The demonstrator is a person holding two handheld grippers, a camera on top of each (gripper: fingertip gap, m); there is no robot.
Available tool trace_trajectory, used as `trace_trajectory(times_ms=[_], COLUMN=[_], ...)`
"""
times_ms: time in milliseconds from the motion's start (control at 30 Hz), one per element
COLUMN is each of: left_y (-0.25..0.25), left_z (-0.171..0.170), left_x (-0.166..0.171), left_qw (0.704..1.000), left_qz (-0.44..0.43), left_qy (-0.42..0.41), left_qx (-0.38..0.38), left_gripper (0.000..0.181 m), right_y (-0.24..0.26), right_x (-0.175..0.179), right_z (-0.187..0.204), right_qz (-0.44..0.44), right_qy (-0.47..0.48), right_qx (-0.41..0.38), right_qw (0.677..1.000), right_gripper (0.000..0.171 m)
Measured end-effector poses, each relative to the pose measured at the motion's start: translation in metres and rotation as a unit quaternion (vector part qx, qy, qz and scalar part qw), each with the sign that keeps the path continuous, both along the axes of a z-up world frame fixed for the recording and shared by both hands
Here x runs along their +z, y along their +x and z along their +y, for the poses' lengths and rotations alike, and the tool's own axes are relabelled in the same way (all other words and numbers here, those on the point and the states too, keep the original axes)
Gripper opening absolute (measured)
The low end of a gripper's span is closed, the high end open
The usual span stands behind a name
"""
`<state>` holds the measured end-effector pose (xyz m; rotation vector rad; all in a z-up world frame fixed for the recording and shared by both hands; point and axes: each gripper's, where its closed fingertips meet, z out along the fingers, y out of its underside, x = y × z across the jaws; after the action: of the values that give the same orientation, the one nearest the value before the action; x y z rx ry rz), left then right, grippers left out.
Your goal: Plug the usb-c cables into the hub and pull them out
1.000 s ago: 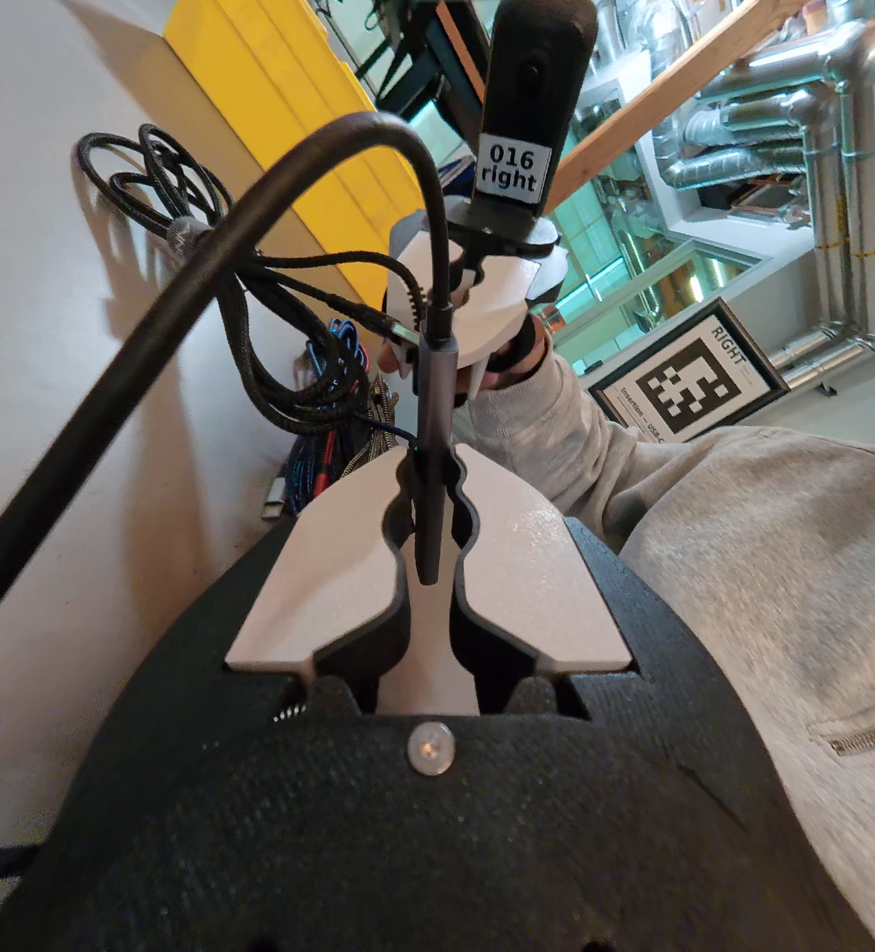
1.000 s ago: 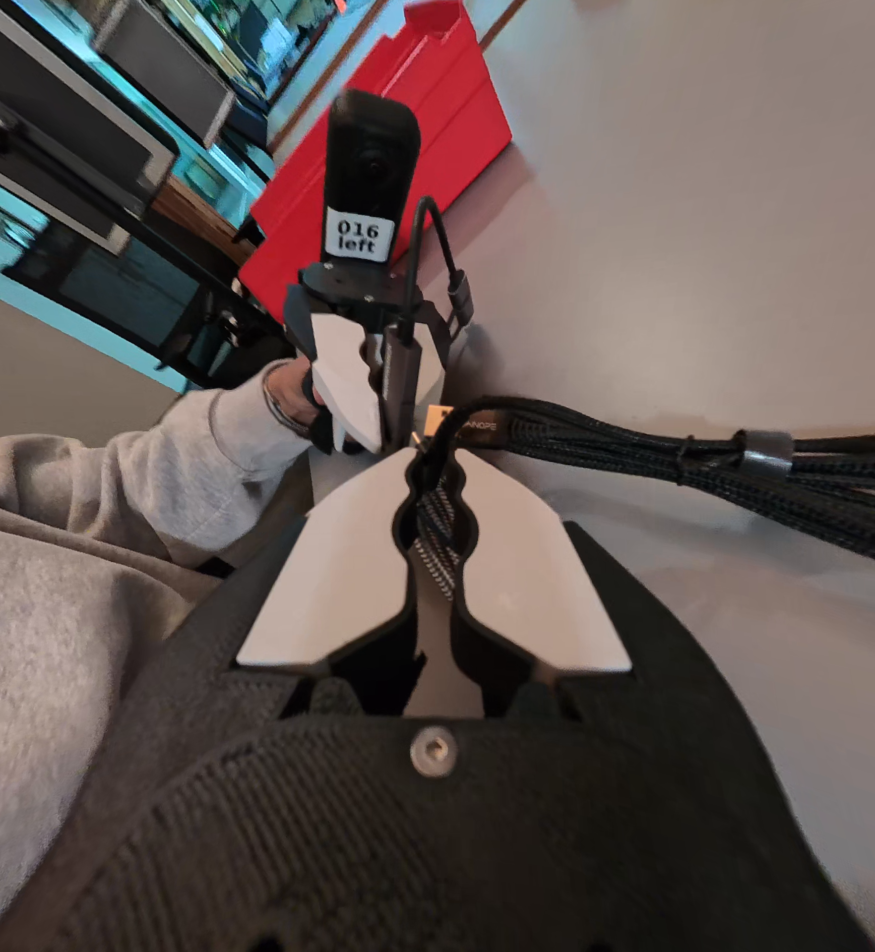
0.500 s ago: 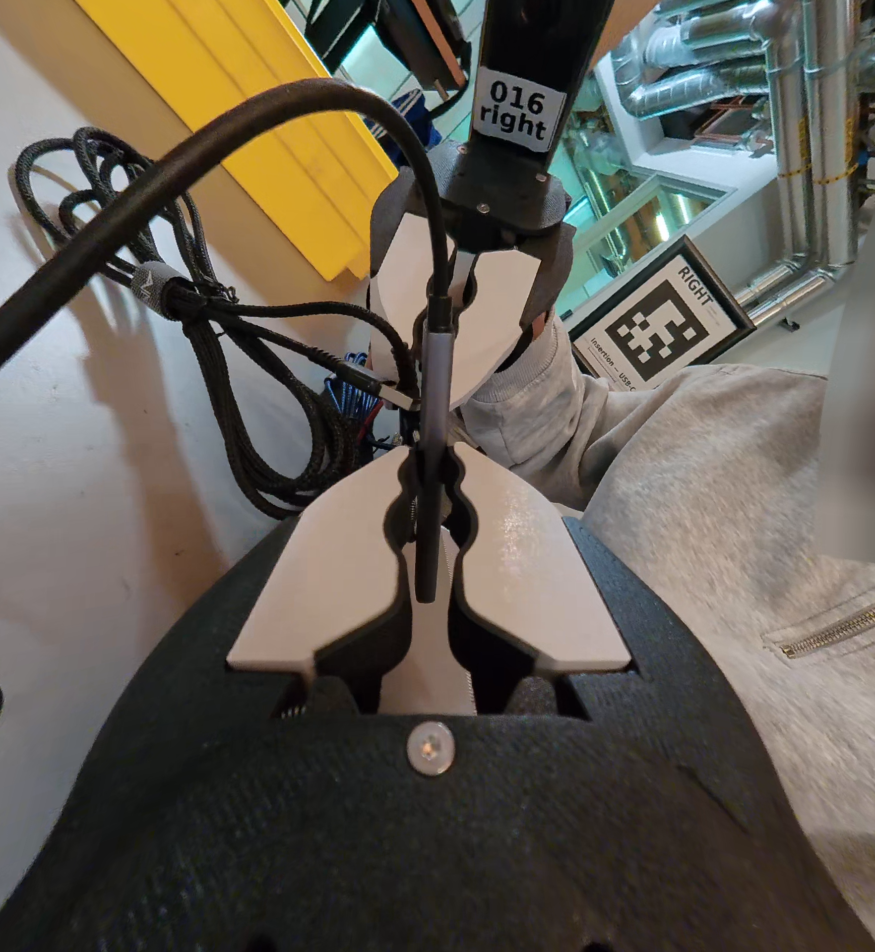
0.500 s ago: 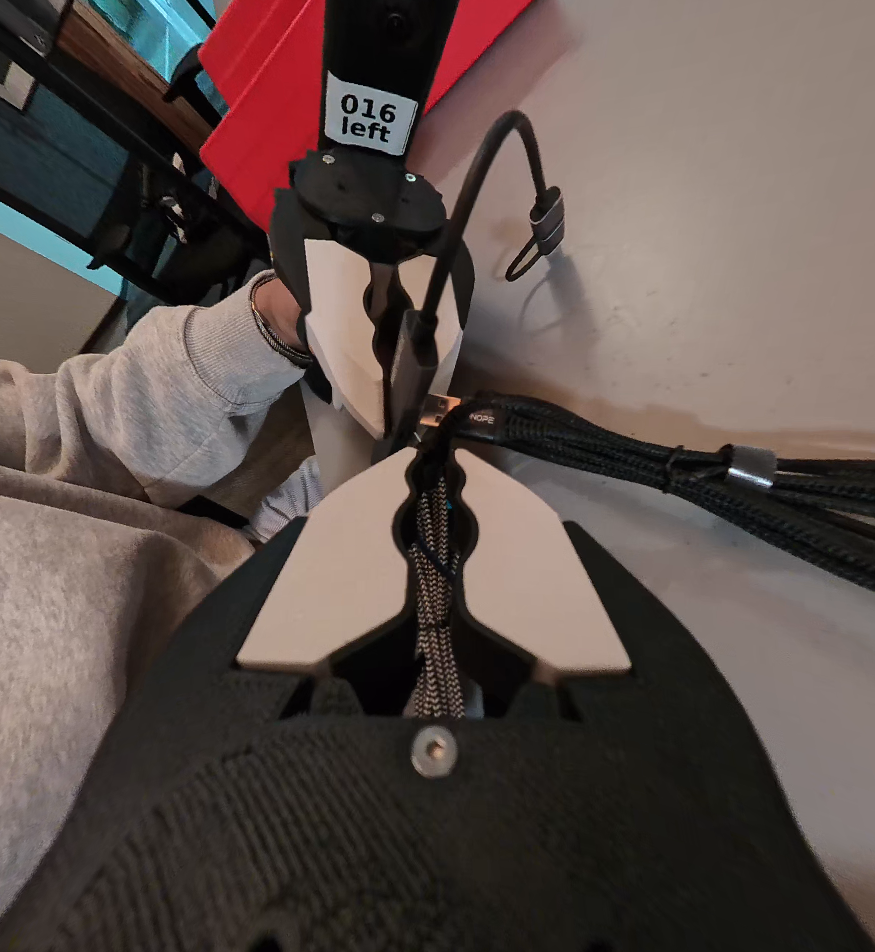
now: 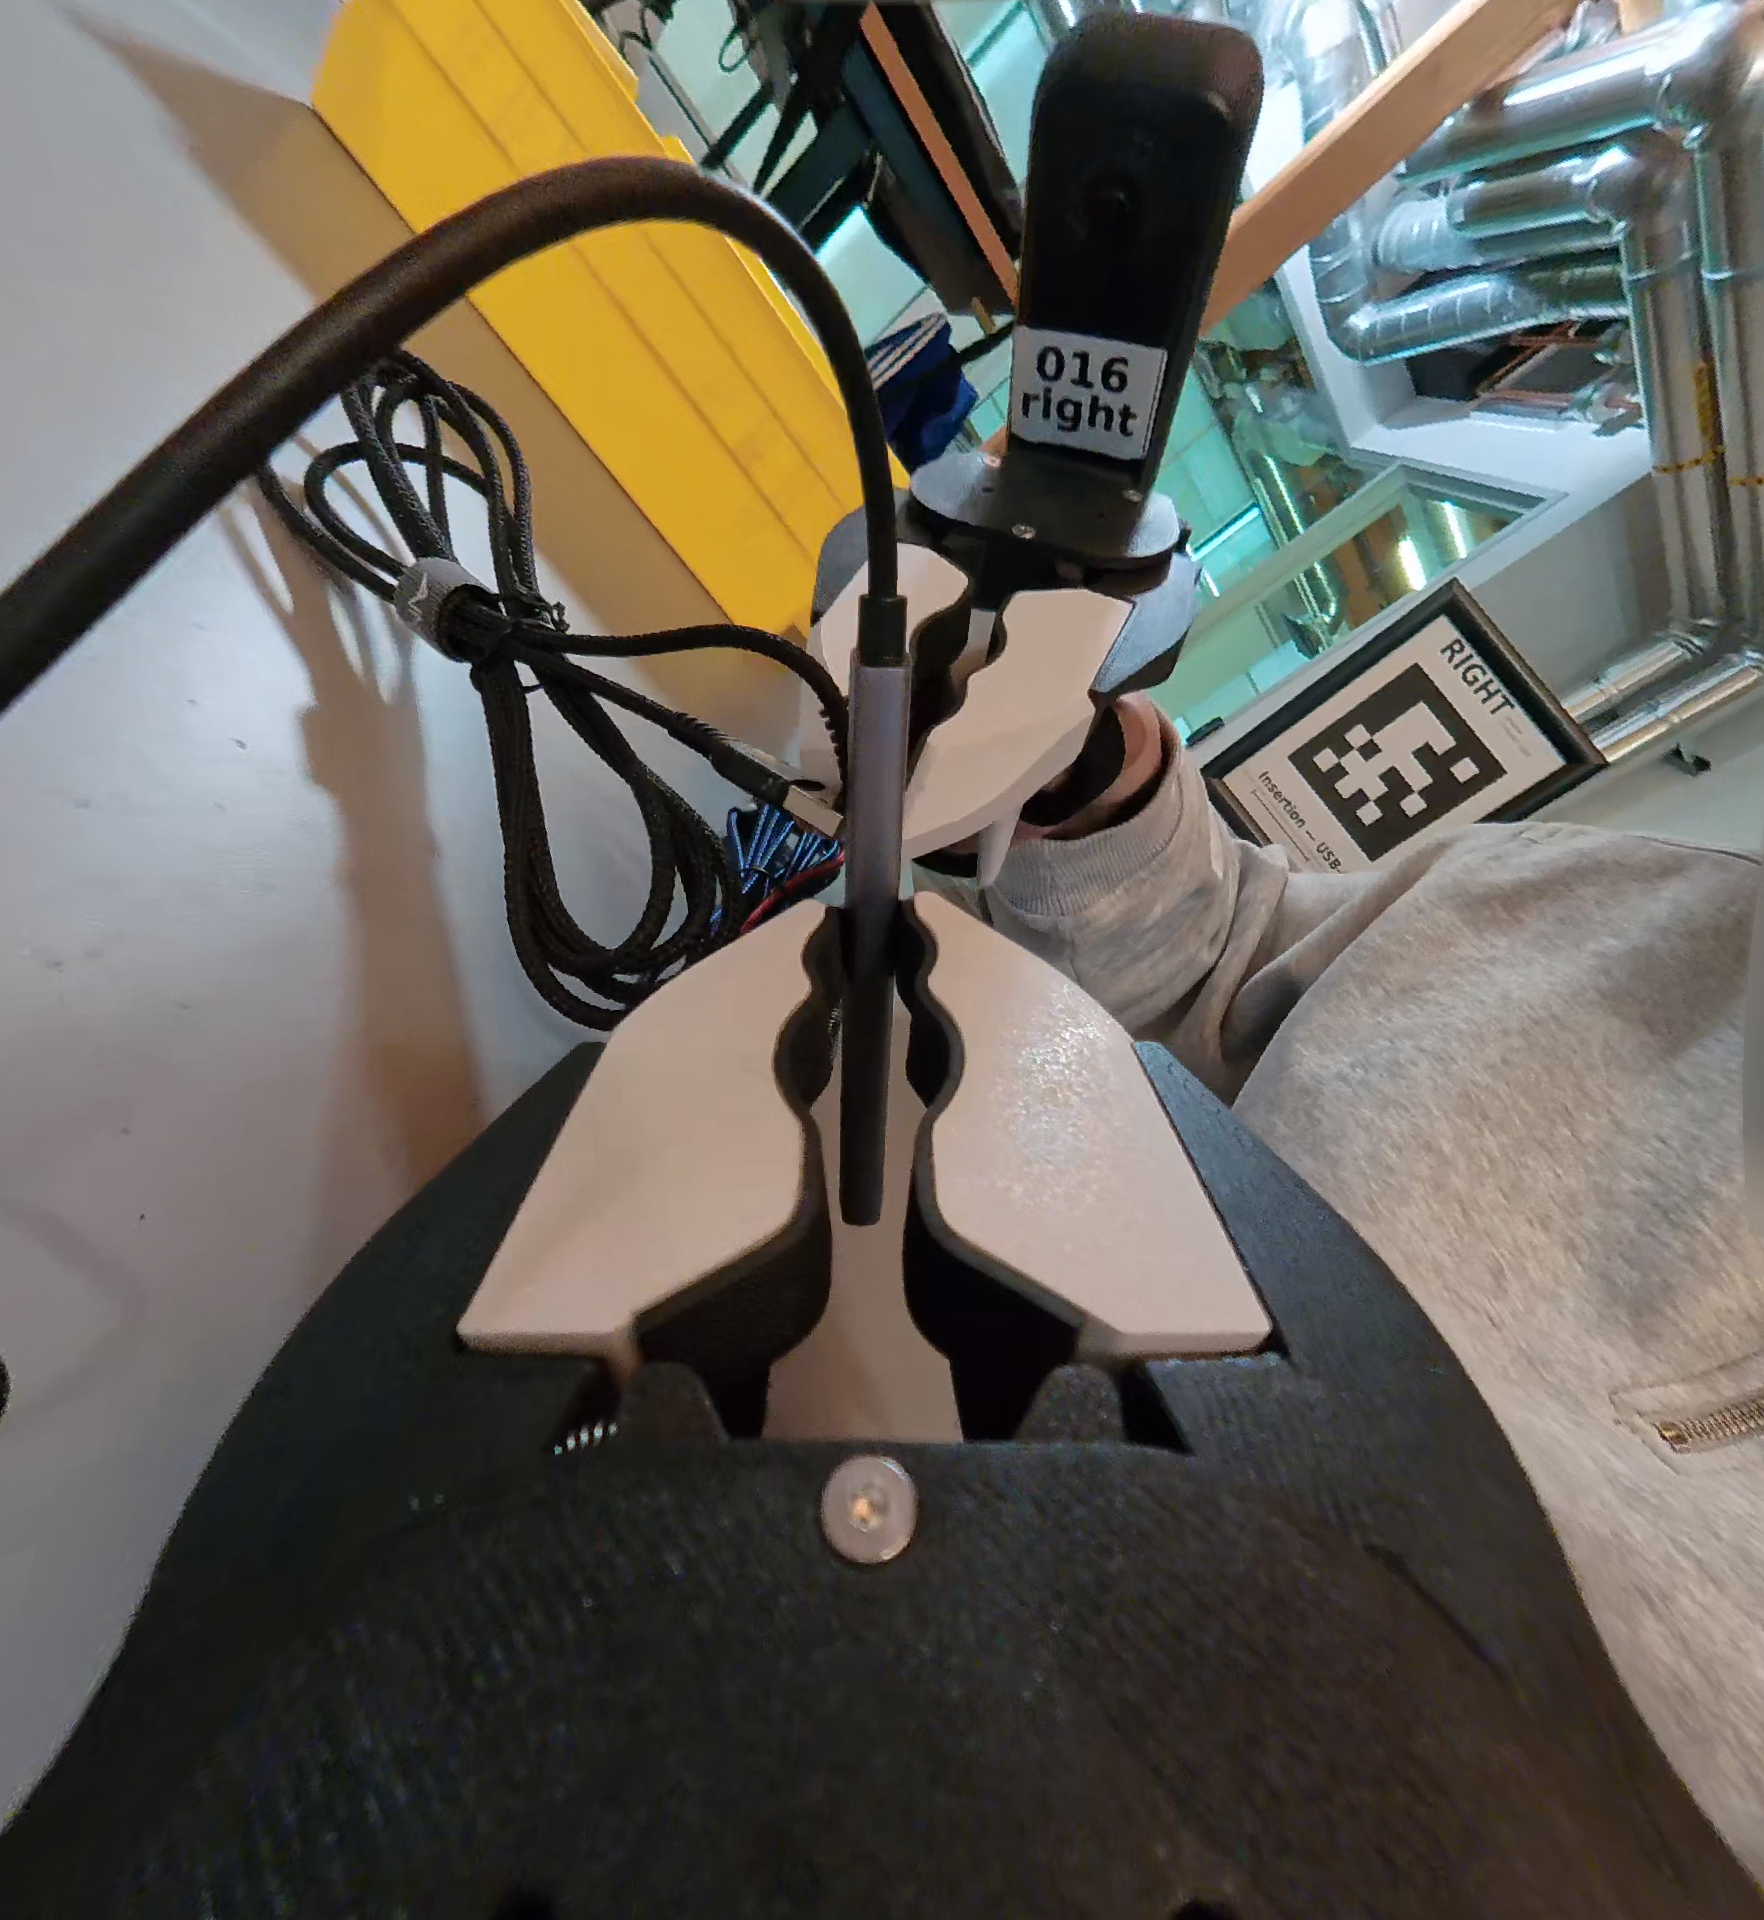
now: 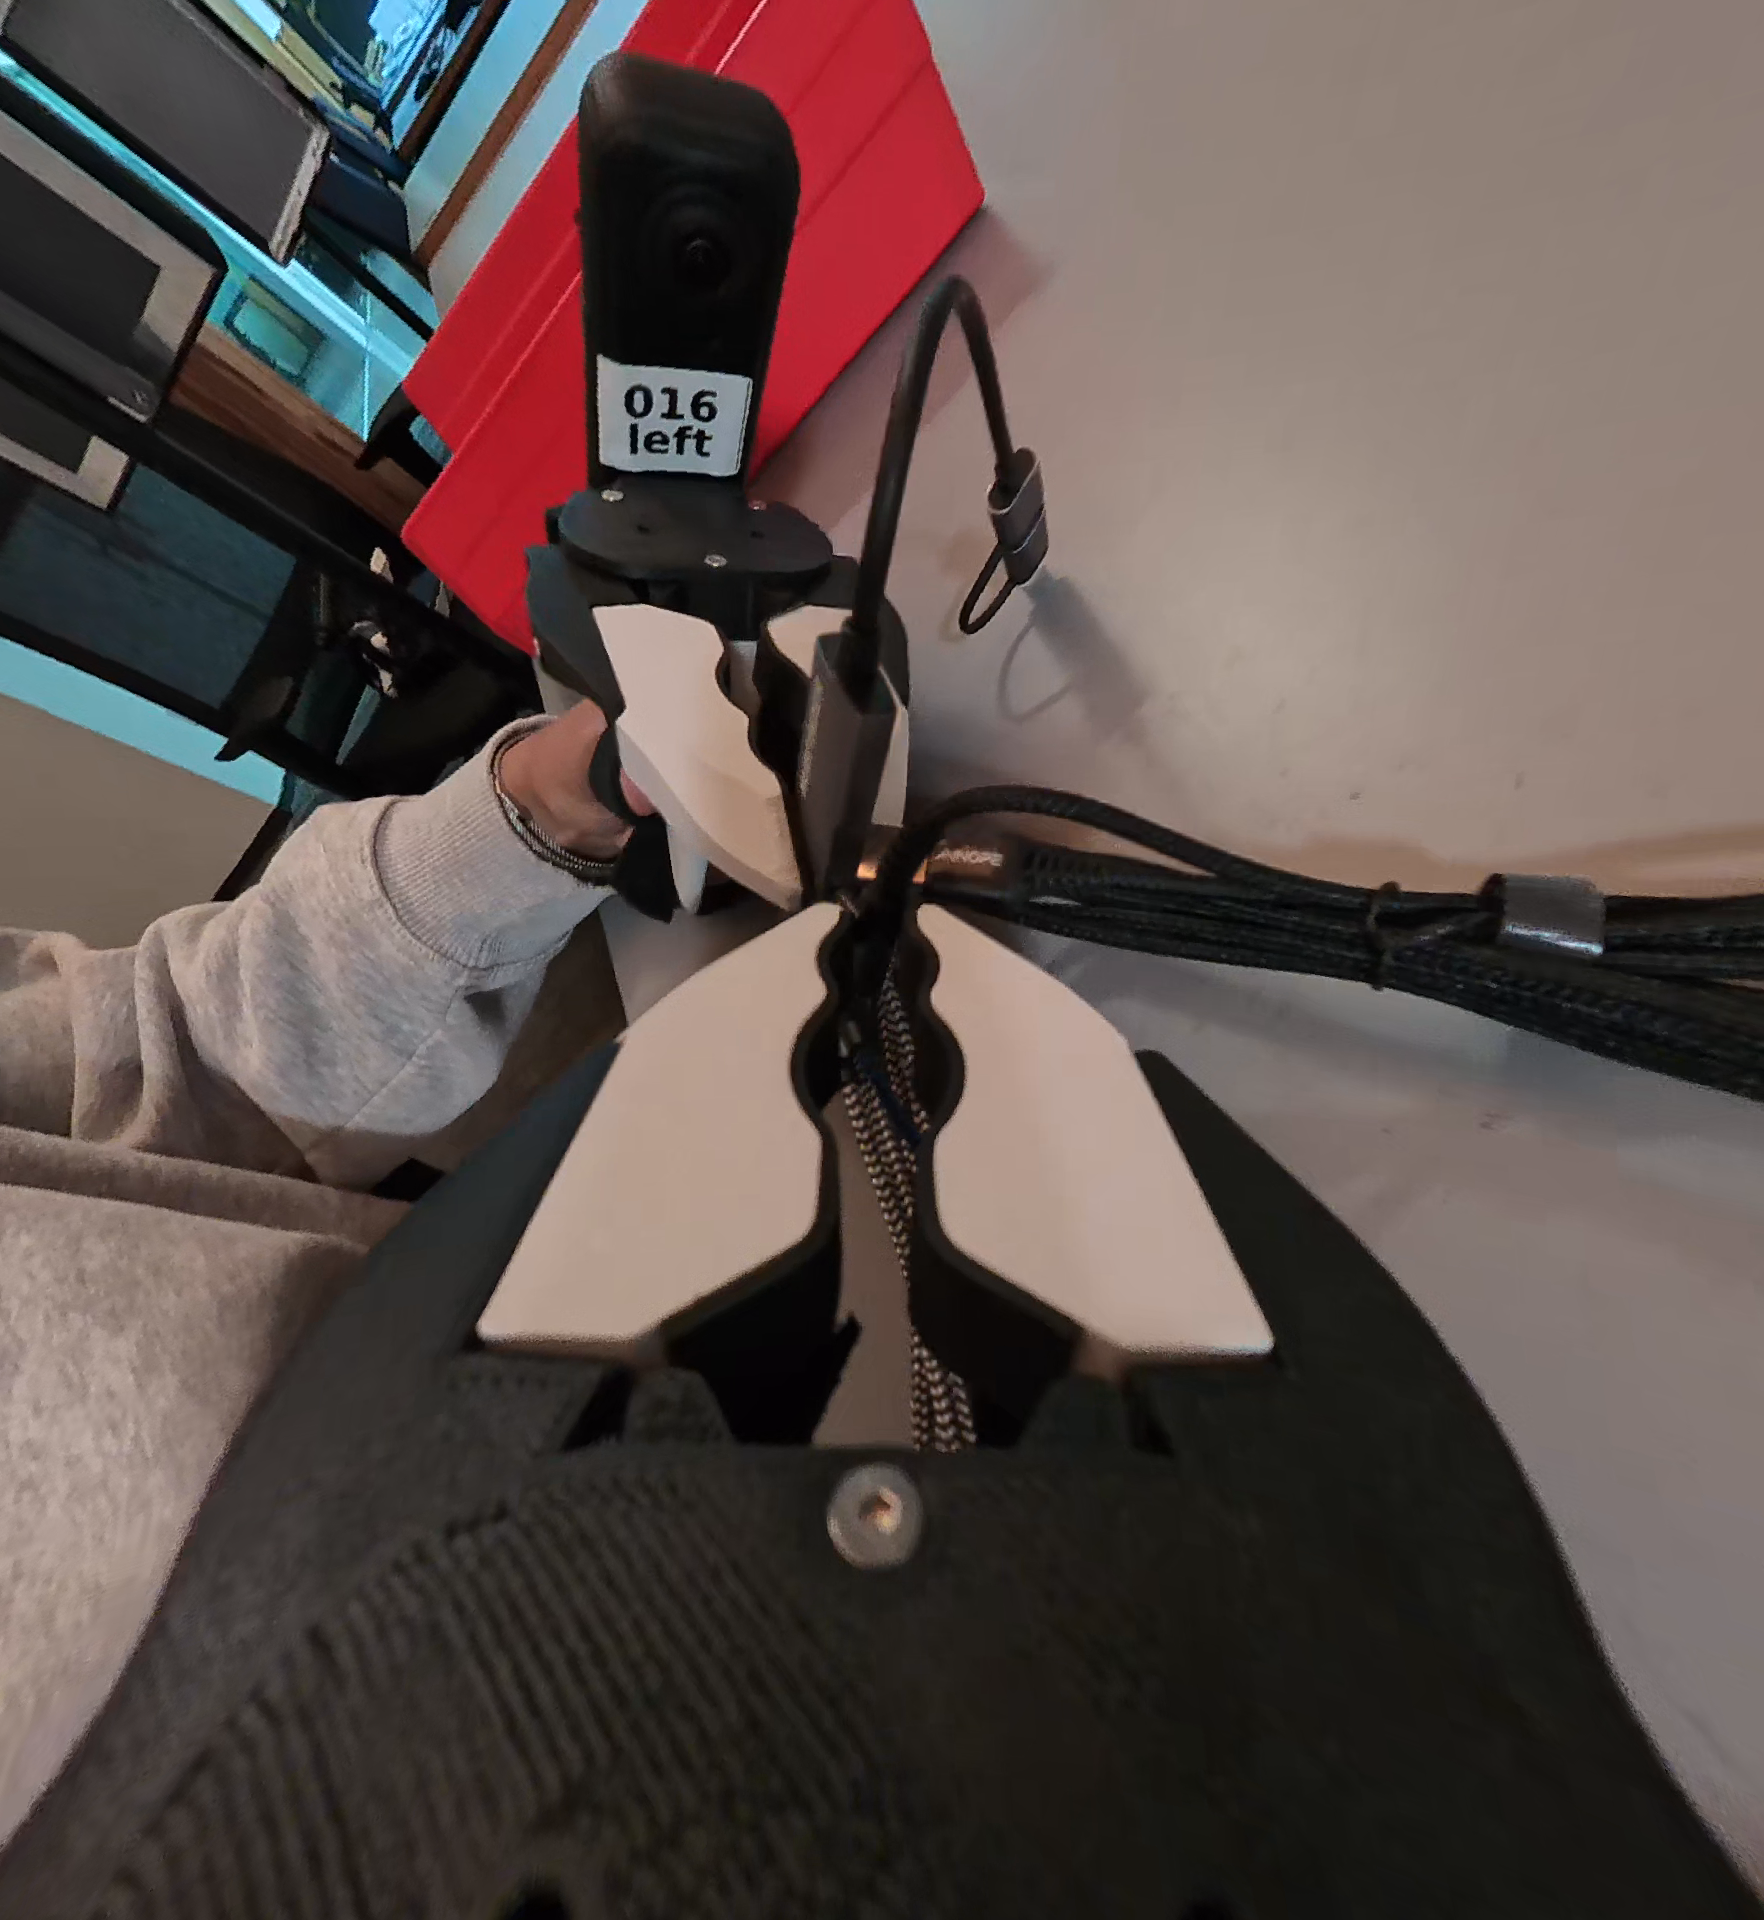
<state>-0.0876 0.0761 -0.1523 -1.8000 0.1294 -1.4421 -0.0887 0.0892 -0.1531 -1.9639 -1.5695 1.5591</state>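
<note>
My left gripper [image 5: 870, 920] is shut on a slim grey hub [image 5: 873, 790], held edge-on, with its thick black lead [image 5: 442, 270] arcing off to the left. My right gripper [image 6: 873, 914] faces it and is shut on a braided cable [image 6: 893, 1153] near its end. A black plug [image 5: 790, 795] with a metal tip sits against the hub's side. I cannot tell whether it is seated in a port. In the right wrist view the hub [image 6: 842, 748] sits in the left gripper [image 6: 800, 878], just above my fingertips. The right gripper [image 5: 945, 821] also shows in the left wrist view.
A yellow bin [image 5: 597, 260] and a red bin [image 6: 712, 239] stand on the pale table. A tied bundle of black braided cables [image 6: 1429, 925] lies beside the grippers, with coloured cables [image 5: 769, 842] behind. A framed marker sign [image 5: 1397, 769] and grey sleeves [image 6: 286, 935] are close. The grippers are tip to tip, or close to it.
Both grippers stay shut and facing each other. The right gripper has drawn slightly back and to the right in the left wrist view. The plug stays at the hub's side.
</note>
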Motion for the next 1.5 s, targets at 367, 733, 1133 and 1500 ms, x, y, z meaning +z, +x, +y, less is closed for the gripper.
trace_trajectory(times_ms=[367, 733, 1133, 1500], left_y=[-0.009, -0.010, -0.013, -0.014], left_z=[0.005, 0.009, 0.011, 0.009], left_x=[0.002, -0.001, 0.002, 0.003], left_qw=[1.000, 0.999, 0.998, 0.999], left_qz=[-0.012, -0.002, 0.003, -0.019], left_qy=[0.001, -0.008, 0.009, -0.001], left_qx=[0.028, 0.038, 0.056, 0.043], left_gripper=[0.007, 0.007, 0.007, 0.008], right_y=[-0.012, -0.016, -0.019, 0.012], right_x=[0.002, -0.001, 0.000, 0.017], right_z=[0.004, 0.007, 0.005, 0.076], right_qz=[0.067, 0.073, 0.068, 0.124], right_qy=[-0.078, -0.099, -0.124, 0.160], right_qx=[-0.056, -0.079, -0.085, -0.081], right_qw=[0.993, 0.989, 0.986, 0.976], right_gripper=[0.008, 0.008, 0.008, 0.031])
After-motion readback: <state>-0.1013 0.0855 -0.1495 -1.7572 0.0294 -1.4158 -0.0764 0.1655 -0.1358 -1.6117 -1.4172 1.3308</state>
